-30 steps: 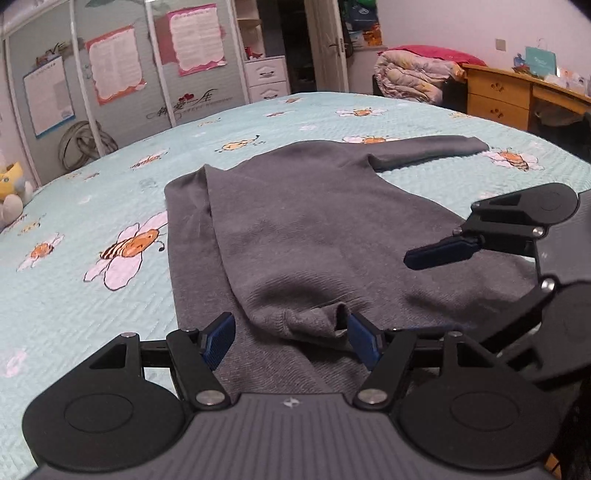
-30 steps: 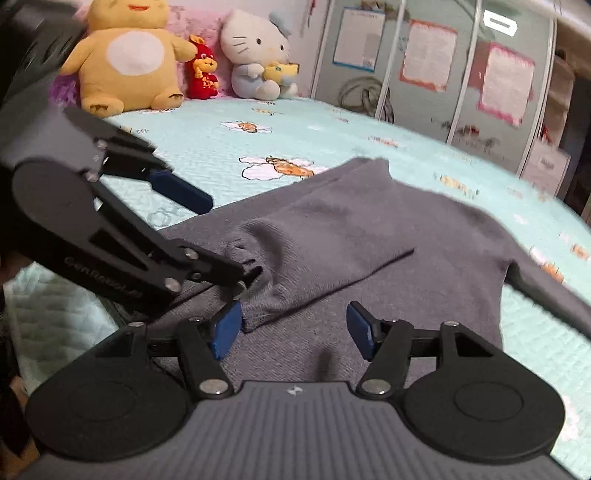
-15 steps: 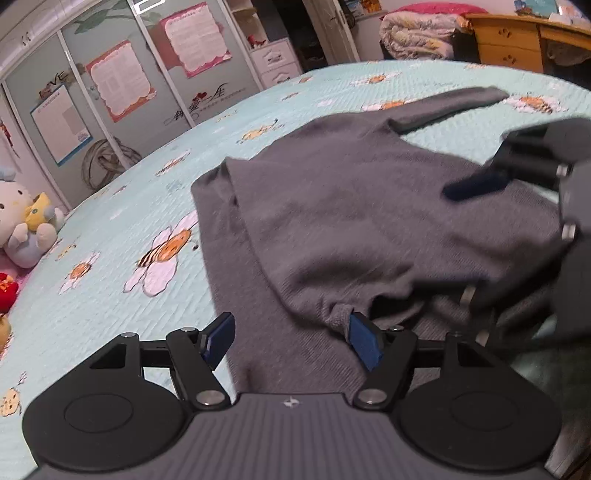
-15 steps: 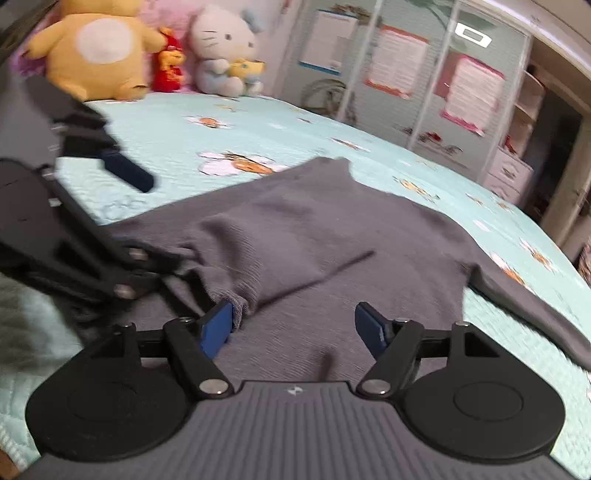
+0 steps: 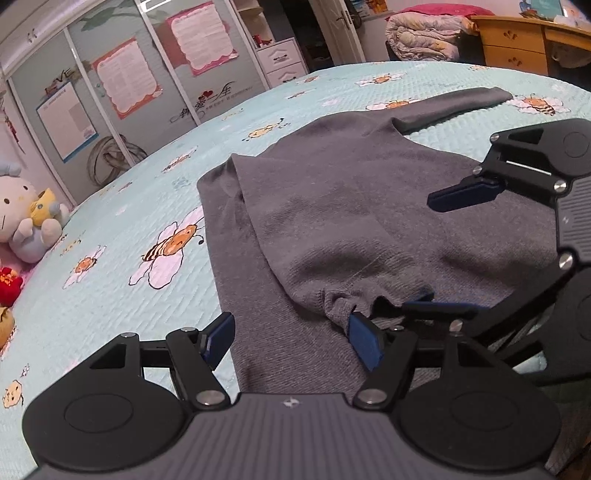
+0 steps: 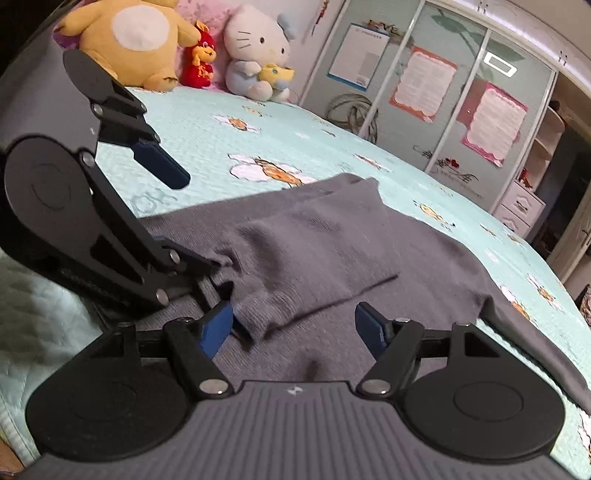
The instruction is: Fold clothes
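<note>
Grey sweater (image 5: 332,206) on bedspread (image 5: 122,236), one sleeve folded across

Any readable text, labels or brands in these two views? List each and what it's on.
"LOVE": decal on the wardrobe door, above the blue-edged poster.
Calligraphy decal lower on the doors: characters not legible.
Pink posters: print too small.
Embossed lettering on the left gripper in the right view: too dark to read.

Bedspread (image 5: 110,295) left of sweater (image 5: 332,206) lies bare, passable. Plush toys (image 6: 255,55) line far edge. Grippers crowd the folded cuff (image 6: 255,317).
</note>
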